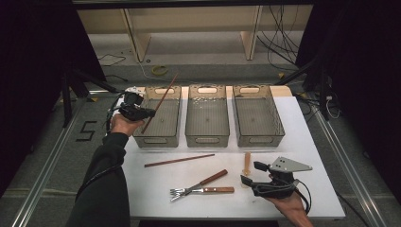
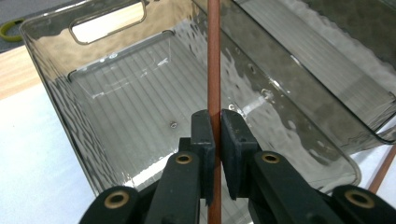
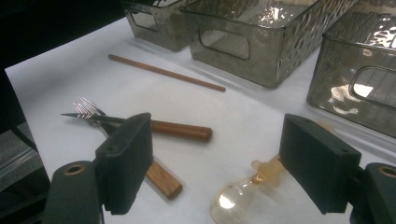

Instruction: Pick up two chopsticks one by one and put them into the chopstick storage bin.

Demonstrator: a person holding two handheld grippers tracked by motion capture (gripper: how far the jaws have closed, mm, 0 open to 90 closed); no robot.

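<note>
**Chopstick held over left bin: risks and orientation**

The left gripper (image 1: 138,112) has its jaws clamped tight on a brown chopstick (image 1: 161,102), gripping it near its lower end, above the left bin (image 1: 158,133). In the left gripper view the stick (image 2: 214,56) runs straight up between the pads, with the empty bin floor behind it.

Orientation: in the high view the long axis is steeply tilted, with the low end at the gripper, near and left, and the free tip high, far and right, reaching past the bin's far wall.

Risks, as judged:
- The grip sits well off centre, so the long free end could pivot in the pads if the hand turns quickly.
- Released at this tilt, the stick may land propped on a wall, or tip out over the far rim, instead of lying flat.

The right gripper (image 1: 264,178) rests wide open, holding nothing, near a pale spoon (image 3: 243,193). A second chopstick (image 1: 179,160) and two forks (image 1: 201,185) lie on the table (image 1: 312,156).
</note>
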